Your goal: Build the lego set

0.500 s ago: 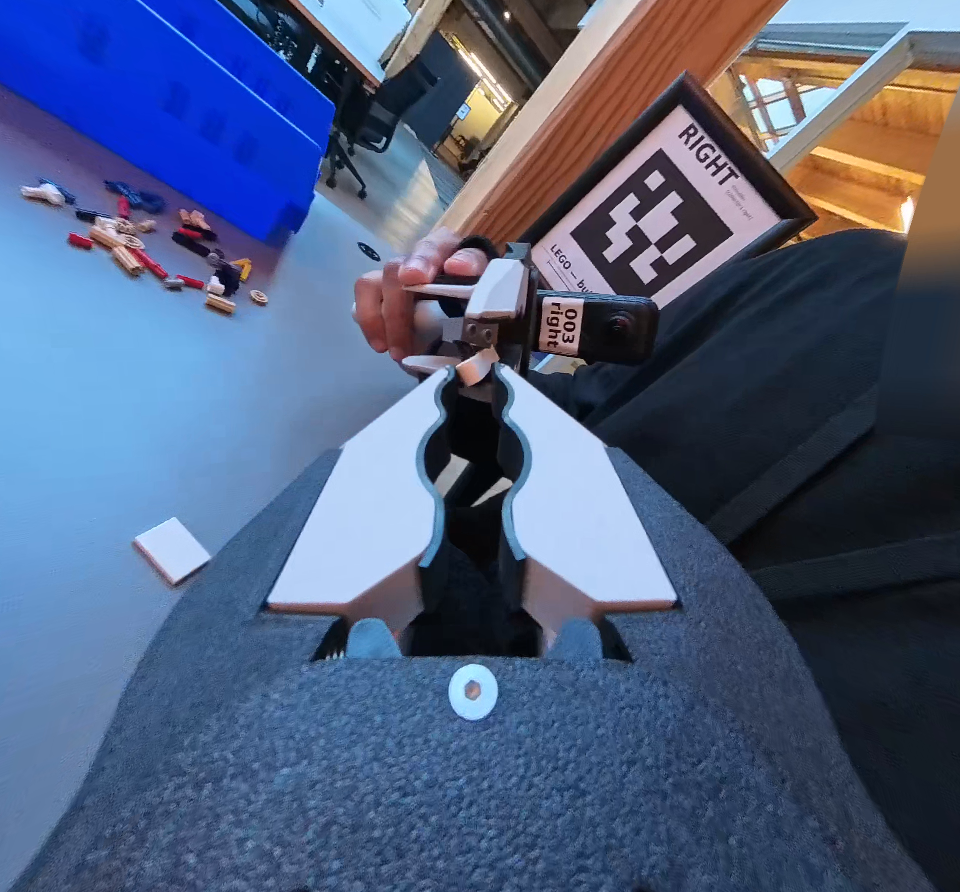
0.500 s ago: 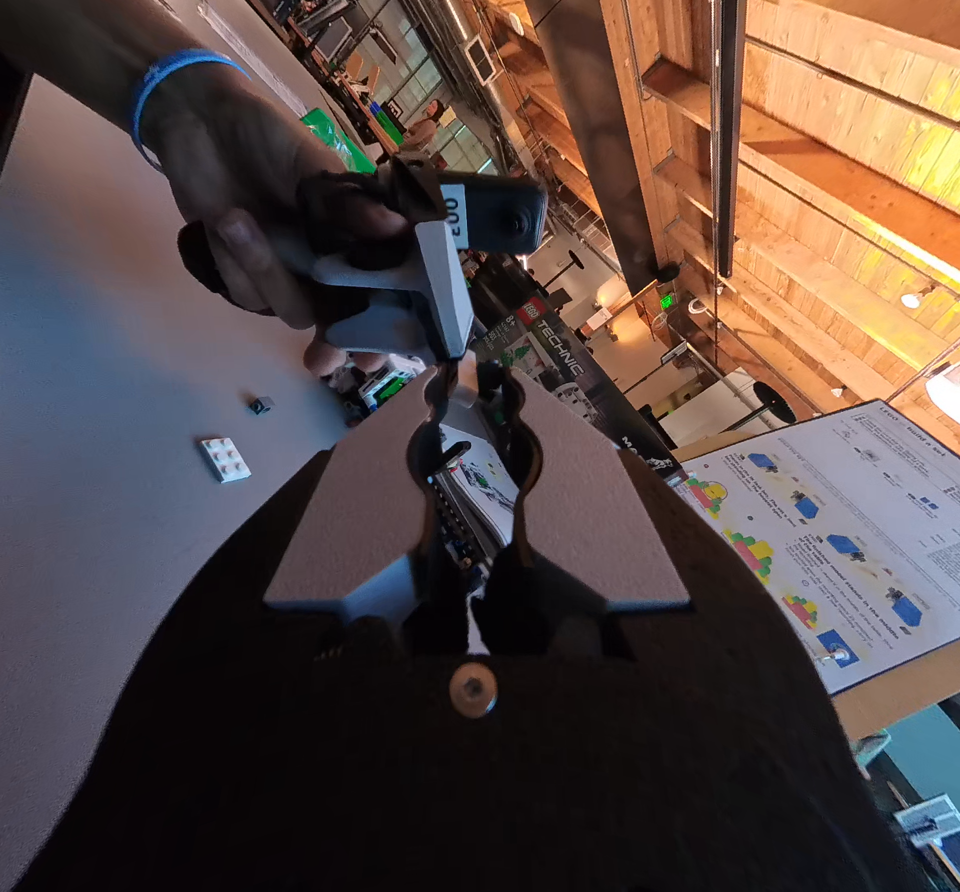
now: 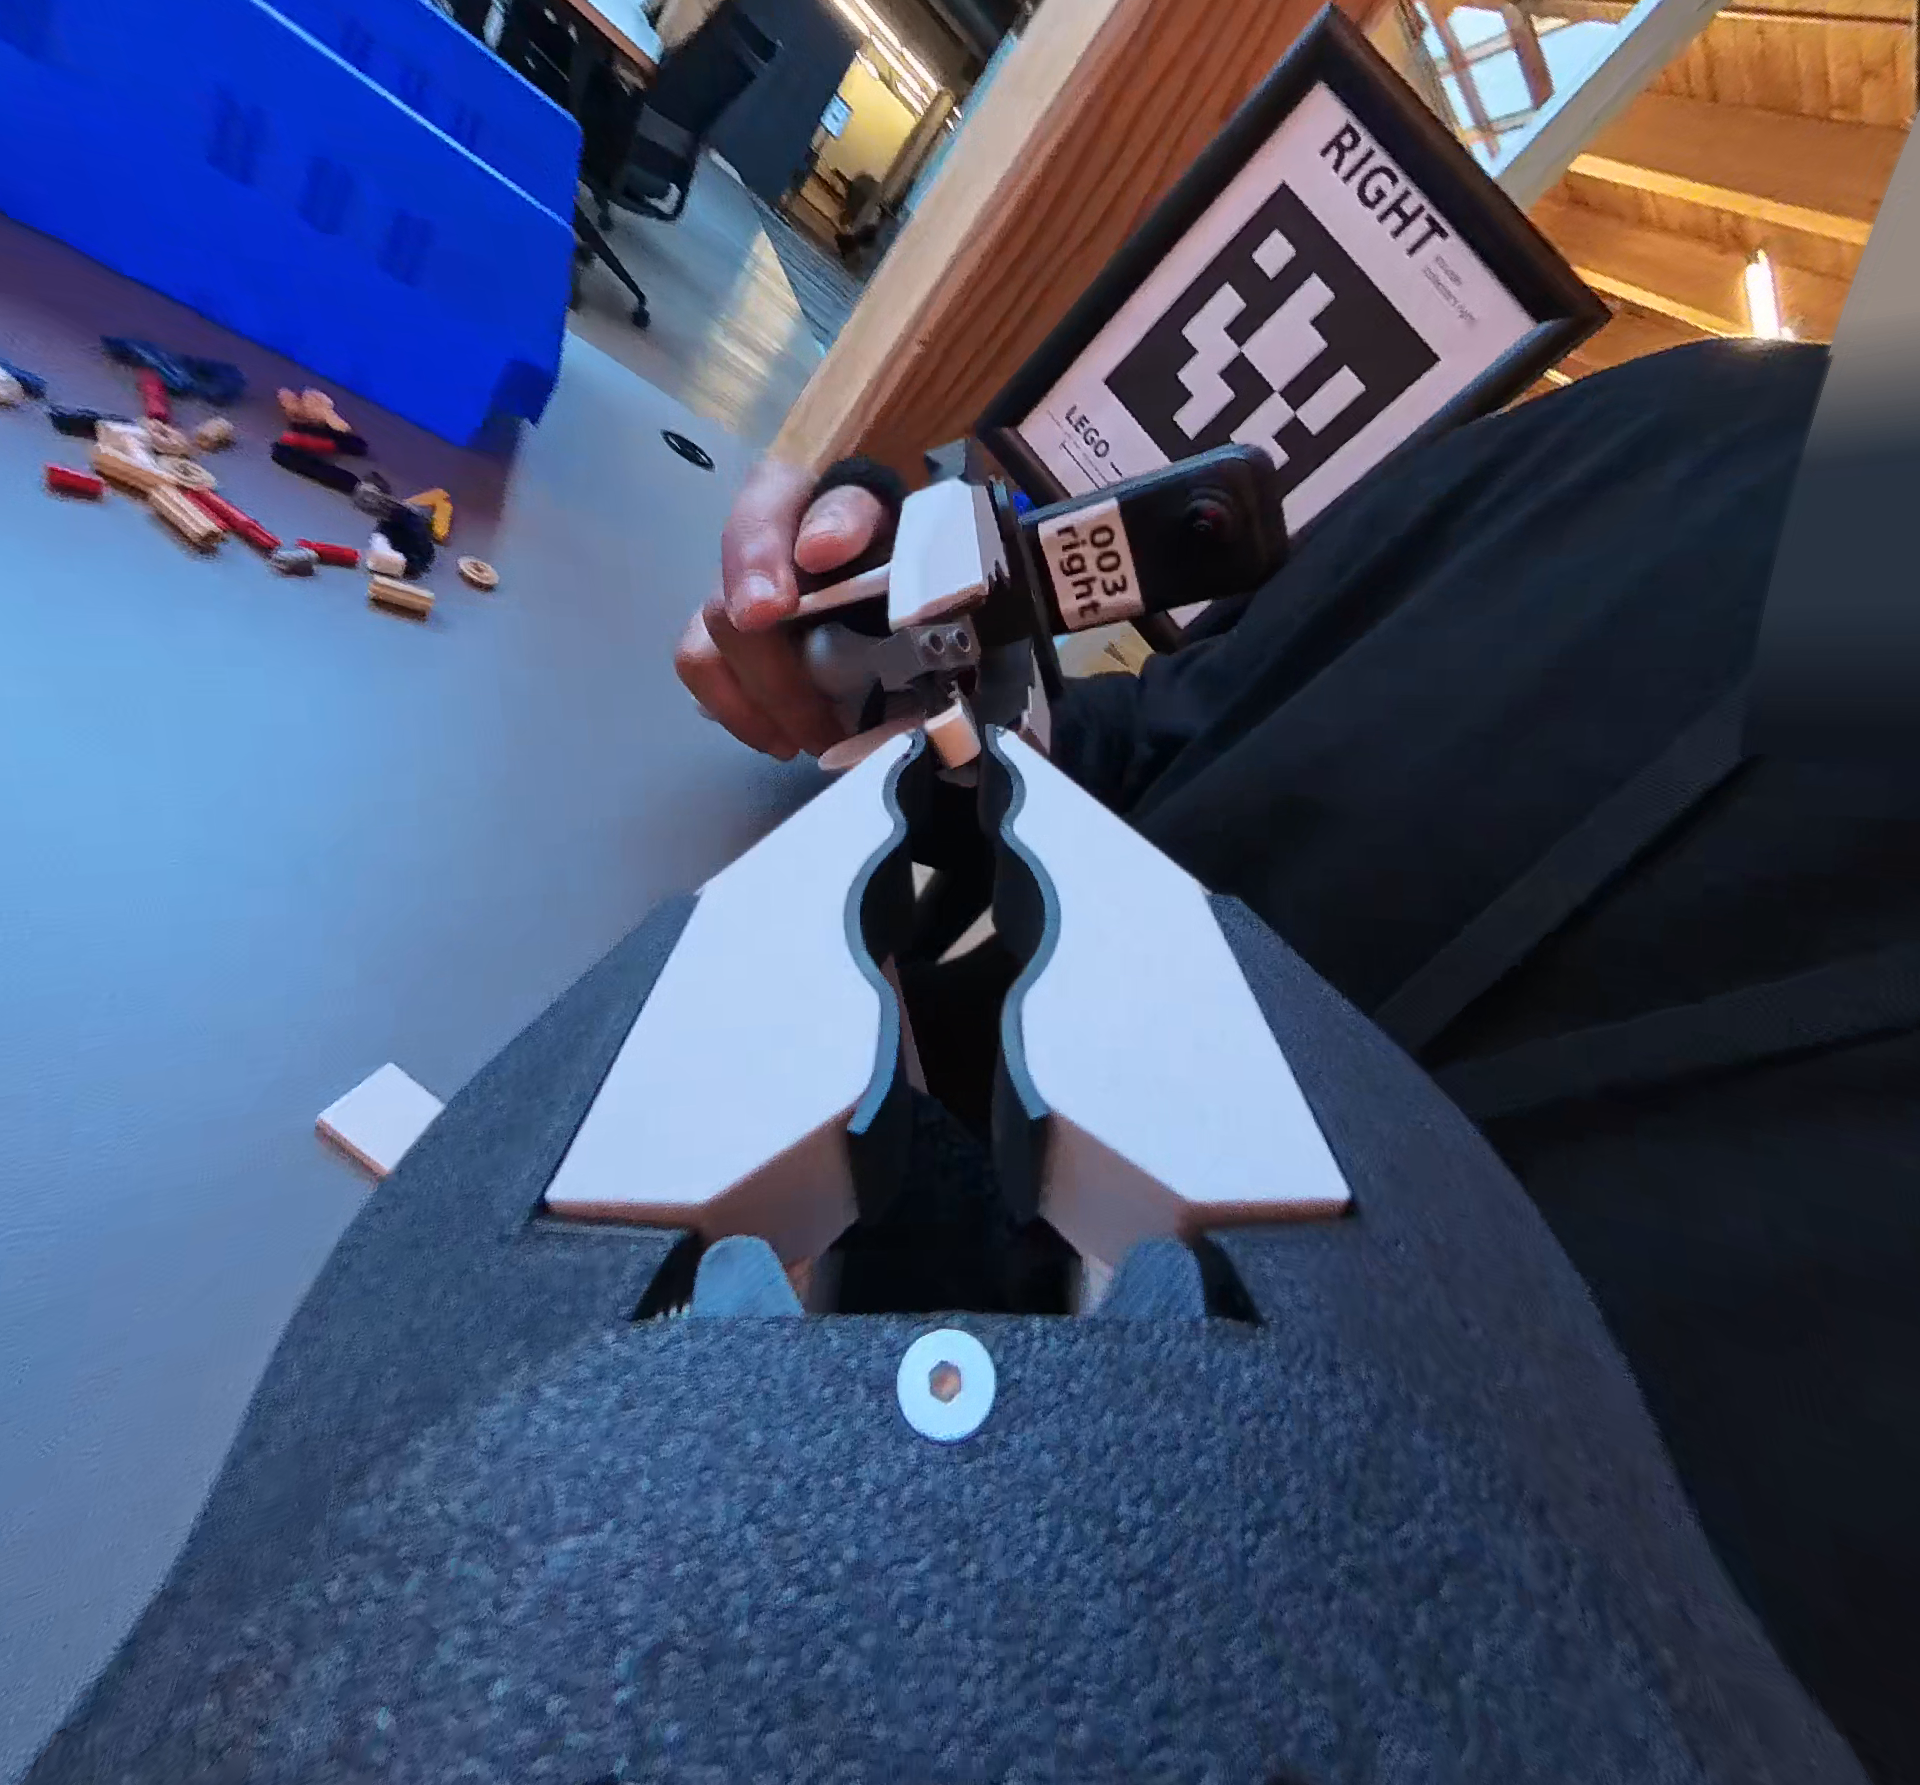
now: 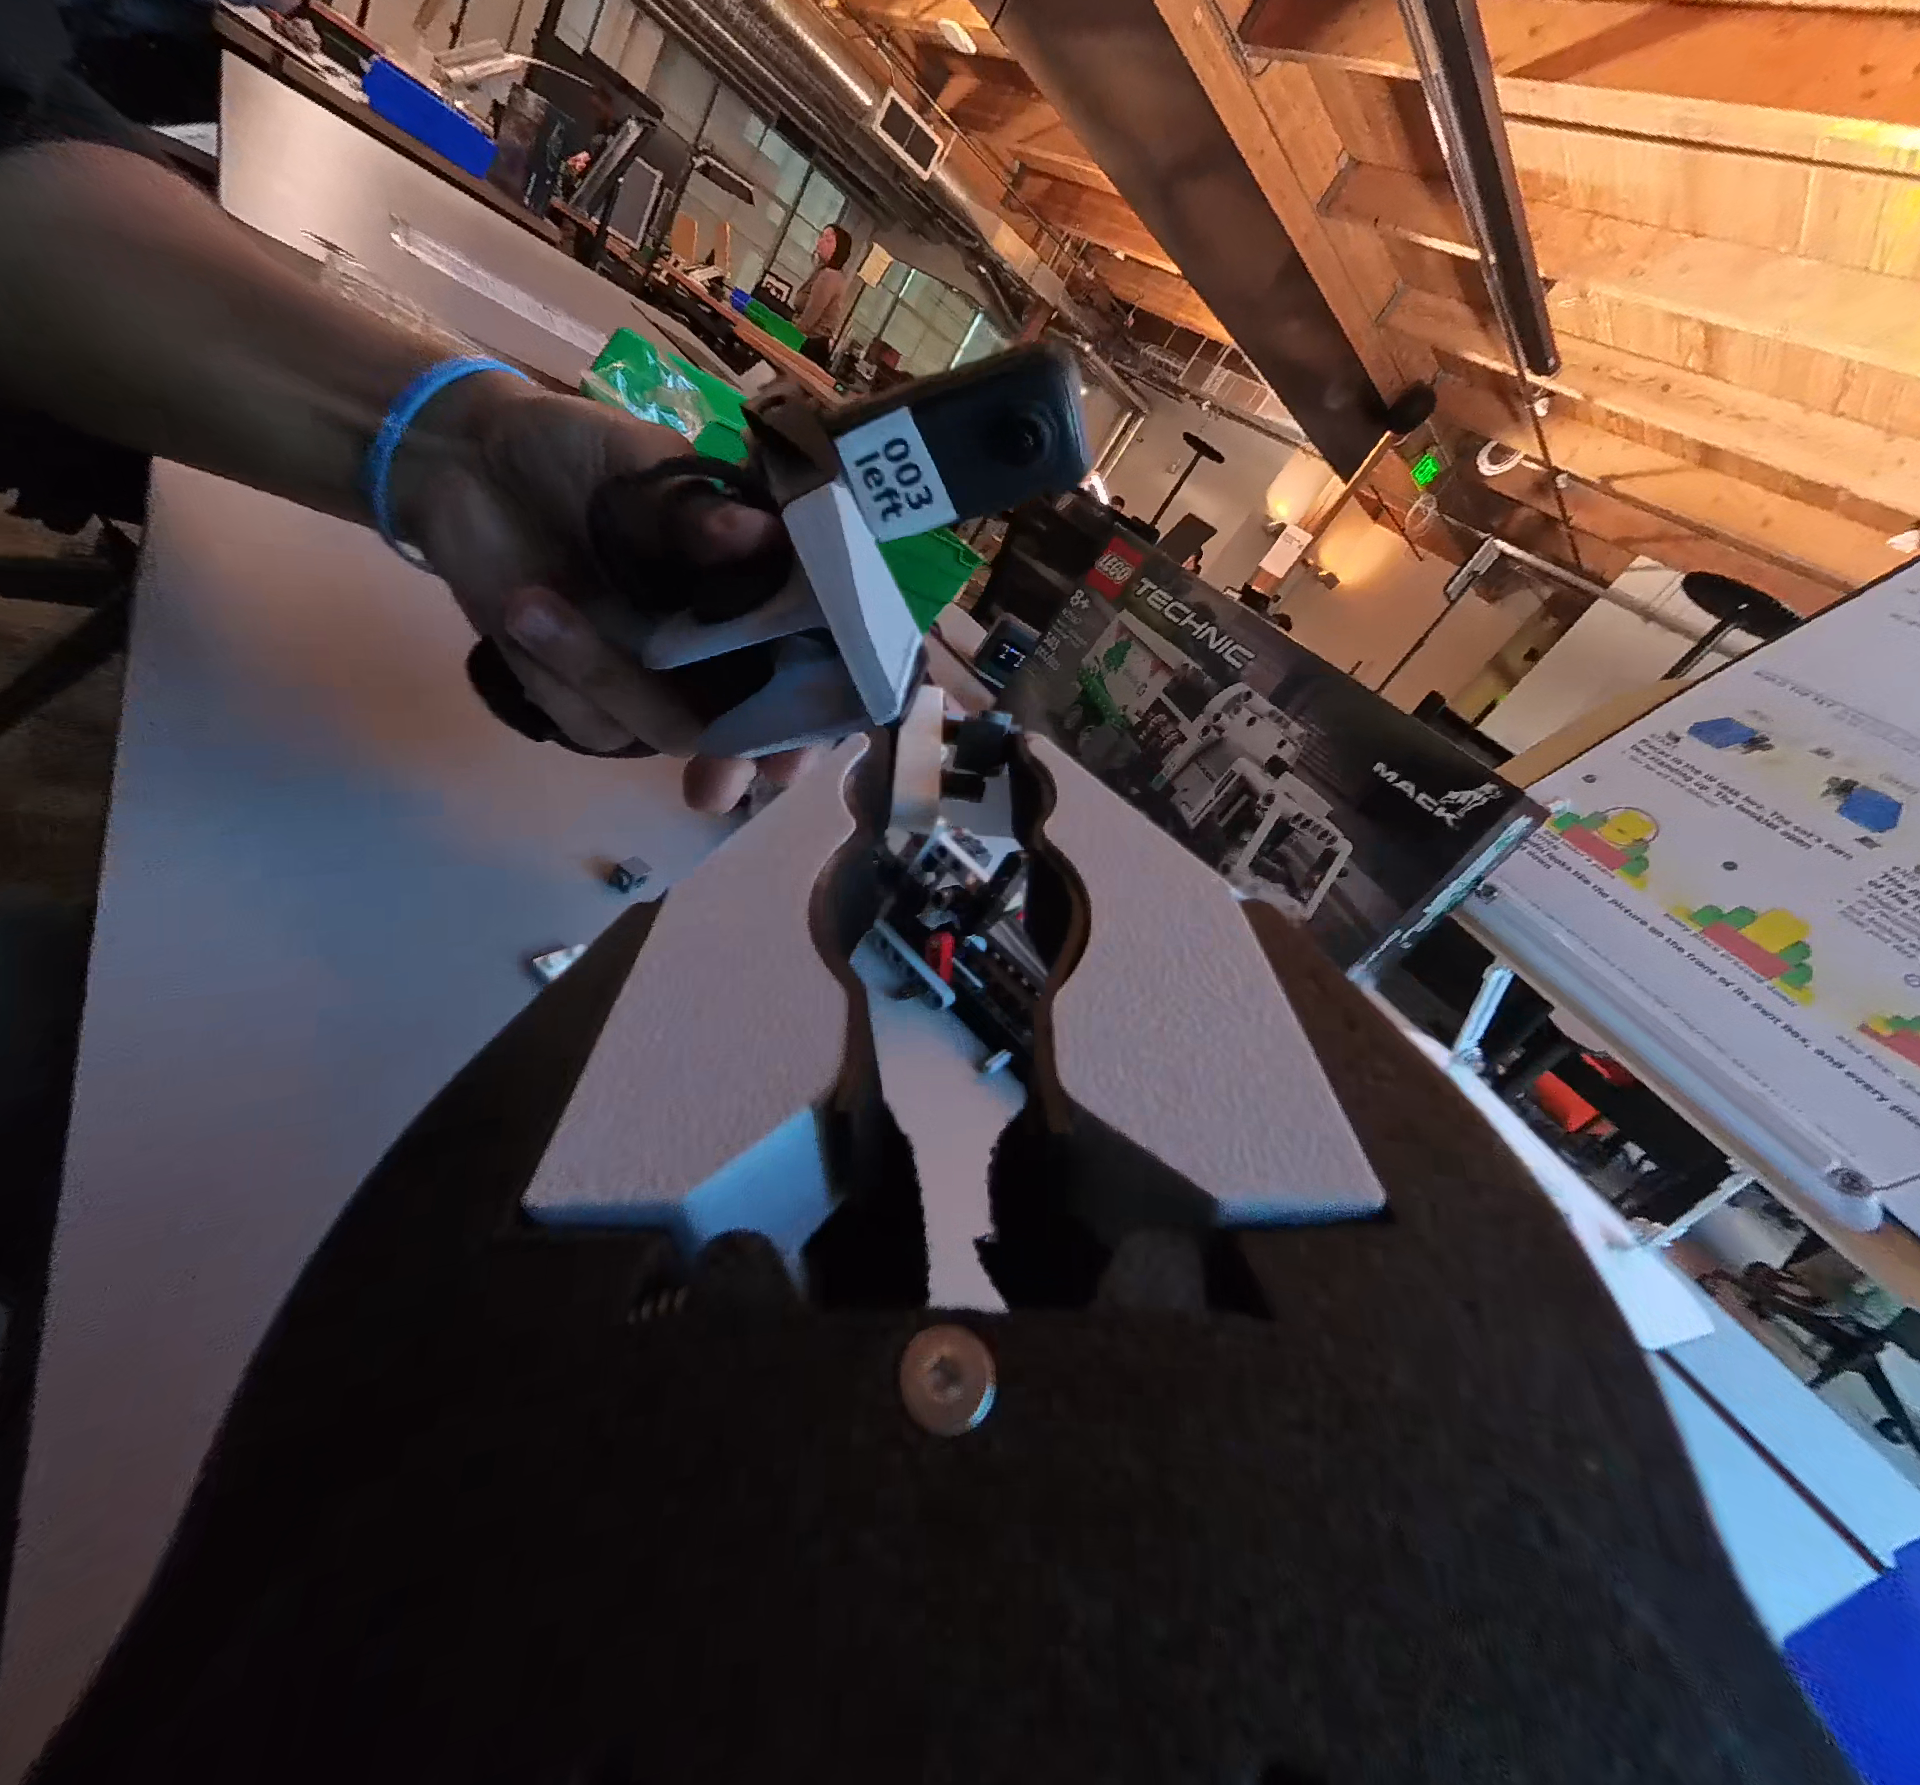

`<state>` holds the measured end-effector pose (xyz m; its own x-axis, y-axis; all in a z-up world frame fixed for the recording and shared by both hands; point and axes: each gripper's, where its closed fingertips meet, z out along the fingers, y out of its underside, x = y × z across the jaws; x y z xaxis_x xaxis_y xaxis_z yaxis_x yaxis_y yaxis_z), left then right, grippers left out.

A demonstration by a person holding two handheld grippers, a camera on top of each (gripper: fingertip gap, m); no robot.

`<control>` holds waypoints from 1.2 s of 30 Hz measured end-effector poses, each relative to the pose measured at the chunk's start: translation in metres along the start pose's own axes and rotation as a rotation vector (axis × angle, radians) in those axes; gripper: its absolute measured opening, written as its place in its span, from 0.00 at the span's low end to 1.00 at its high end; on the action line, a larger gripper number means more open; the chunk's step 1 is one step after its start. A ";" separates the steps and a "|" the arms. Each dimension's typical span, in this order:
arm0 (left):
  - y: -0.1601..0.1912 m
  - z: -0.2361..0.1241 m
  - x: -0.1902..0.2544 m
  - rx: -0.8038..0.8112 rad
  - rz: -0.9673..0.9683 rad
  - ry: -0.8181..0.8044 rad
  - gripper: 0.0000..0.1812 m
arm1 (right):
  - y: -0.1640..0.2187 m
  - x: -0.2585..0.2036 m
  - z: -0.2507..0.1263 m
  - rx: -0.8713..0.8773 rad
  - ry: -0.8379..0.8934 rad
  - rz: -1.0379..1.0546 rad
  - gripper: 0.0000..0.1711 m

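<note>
Jaws on both the left gripper (image 3: pixel 951 769) and right gripper (image 4: pixel 940 759) stand narrow, meeting tip to tip above the grey worktop (image 3: pixel 260 852) around a small white-and-dark lego piece (image 3: pixel 951 736); whose grip holds is unclear, so press squarely.

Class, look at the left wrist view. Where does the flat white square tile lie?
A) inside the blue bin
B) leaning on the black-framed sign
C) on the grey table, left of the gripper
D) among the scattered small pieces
C: the white square tile lies alone on the grey table, just left of the left gripper.
</note>
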<state>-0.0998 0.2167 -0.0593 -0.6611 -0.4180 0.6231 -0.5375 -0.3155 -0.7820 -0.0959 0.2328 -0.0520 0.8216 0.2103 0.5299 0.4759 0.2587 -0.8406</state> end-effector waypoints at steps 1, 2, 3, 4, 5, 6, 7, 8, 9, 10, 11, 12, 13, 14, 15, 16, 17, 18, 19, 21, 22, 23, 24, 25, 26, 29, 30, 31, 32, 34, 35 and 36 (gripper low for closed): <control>0.002 0.000 -0.001 -0.018 -0.013 0.015 0.04 | 0.001 -0.002 0.000 -0.007 -0.010 0.014 0.12; 0.004 -0.001 -0.001 -0.033 -0.024 0.026 0.04 | 0.002 -0.003 0.000 -0.015 -0.018 0.032 0.13; 0.005 -0.001 -0.001 -0.048 -0.036 0.039 0.04 | 0.003 -0.005 0.000 -0.019 -0.028 0.052 0.13; 0.007 -0.001 -0.001 -0.064 -0.046 0.055 0.04 | 0.003 -0.007 0.000 -0.016 -0.041 0.068 0.14; 0.009 -0.001 0.000 -0.080 -0.053 0.067 0.04 | 0.003 -0.008 -0.001 -0.014 -0.053 0.086 0.14; 0.010 -0.001 0.001 -0.097 -0.060 0.080 0.04 | 0.003 -0.010 -0.001 -0.016 -0.066 0.104 0.14; 0.011 -0.001 0.002 -0.112 -0.065 0.092 0.04 | 0.003 -0.012 -0.001 -0.015 -0.080 0.123 0.15; 0.012 -0.002 0.002 -0.120 -0.067 0.101 0.04 | 0.003 -0.012 -0.001 -0.019 -0.080 0.136 0.15; 0.012 -0.002 0.004 -0.129 -0.067 0.112 0.04 | 0.002 -0.012 -0.001 -0.015 -0.080 0.143 0.15; 0.012 -0.002 0.005 -0.137 -0.067 0.124 0.04 | 0.001 -0.014 -0.001 -0.008 -0.089 0.157 0.16; 0.012 -0.002 0.005 -0.142 -0.066 0.133 0.04 | 0.000 -0.014 -0.001 -0.007 -0.094 0.180 0.16; 0.012 -0.002 0.006 -0.141 -0.065 0.138 0.04 | 0.000 -0.014 -0.001 -0.004 -0.097 0.200 0.16; 0.012 -0.001 0.005 -0.138 -0.063 0.141 0.04 | 0.000 -0.014 -0.001 -0.003 -0.095 0.209 0.16; 0.012 -0.001 0.005 -0.136 -0.065 0.145 0.04 | 0.001 -0.013 -0.001 -0.004 -0.093 0.205 0.16; 0.012 -0.001 0.005 -0.133 -0.069 0.151 0.03 | 0.001 -0.014 -0.001 -0.006 -0.093 0.198 0.16; 0.013 -0.001 0.005 -0.128 -0.071 0.158 0.04 | 0.001 -0.014 -0.001 -0.008 -0.090 0.195 0.16; 0.013 -0.001 0.006 -0.120 -0.075 0.166 0.04 | 0.001 -0.014 -0.001 -0.013 -0.087 0.197 0.15; 0.012 -0.001 0.006 -0.106 -0.082 0.175 0.04 | 0.002 -0.013 -0.001 -0.017 -0.083 0.208 0.15; 0.010 -0.001 0.007 -0.093 -0.086 0.186 0.03 | 0.001 -0.012 -0.001 -0.014 -0.081 0.230 0.15; 0.008 -0.002 0.009 -0.072 -0.073 0.195 0.03 | 0.003 -0.013 -0.002 -0.022 -0.083 0.236 0.09; 0.007 -0.002 0.009 -0.075 -0.063 0.188 0.03 | 0.002 -0.014 -0.002 -0.016 -0.076 0.219 0.07; 0.007 -0.002 0.009 -0.083 -0.067 0.183 0.03 | 0.003 -0.017 -0.002 -0.018 -0.087 0.191 0.04; 0.006 -0.003 0.009 -0.086 -0.075 0.180 0.03 | 0.002 -0.017 -0.001 -0.015 -0.071 0.161 0.04; 0.006 -0.003 0.009 -0.084 -0.078 0.175 0.03 | 0.003 -0.015 -0.001 -0.021 -0.062 0.139 0.04; 0.006 -0.004 0.009 -0.083 -0.084 0.172 0.03 | 0.003 -0.015 0.000 -0.031 -0.069 0.130 0.04; 0.009 -0.004 0.000 -0.100 -0.076 0.124 0.03 | 0.012 -0.015 0.000 -0.081 -0.100 0.126 0.05; 0.010 -0.006 -0.005 -0.105 -0.067 0.093 0.03 | 0.019 -0.014 -0.001 -0.117 -0.106 0.128 0.04; 0.011 -0.009 -0.011 -0.114 -0.052 0.050 0.03 | 0.027 -0.011 -0.004 -0.154 -0.103 0.147 0.05; 0.015 -0.013 -0.019 -0.136 -0.026 -0.012 0.03 | 0.035 -0.008 -0.008 -0.191 -0.106 0.172 0.06; 0.023 -0.021 -0.031 -0.172 0.015 -0.104 0.03 | 0.045 -0.002 -0.020 -0.257 -0.127 0.259 0.08; 0.025 -0.023 -0.033 -0.172 0.020 -0.123 0.03 | 0.044 0.000 -0.025 -0.254 -0.133 0.319 0.10; 0.027 -0.023 -0.035 -0.172 0.031 -0.139 0.03 | 0.041 0.001 -0.028 -0.239 -0.139 0.385 0.10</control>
<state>-0.1033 0.2429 -0.1021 -0.6065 -0.5428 0.5810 -0.6072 -0.1556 -0.7792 -0.0669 0.2173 -0.0887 0.9103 0.3767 0.1714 0.2176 -0.0832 -0.9725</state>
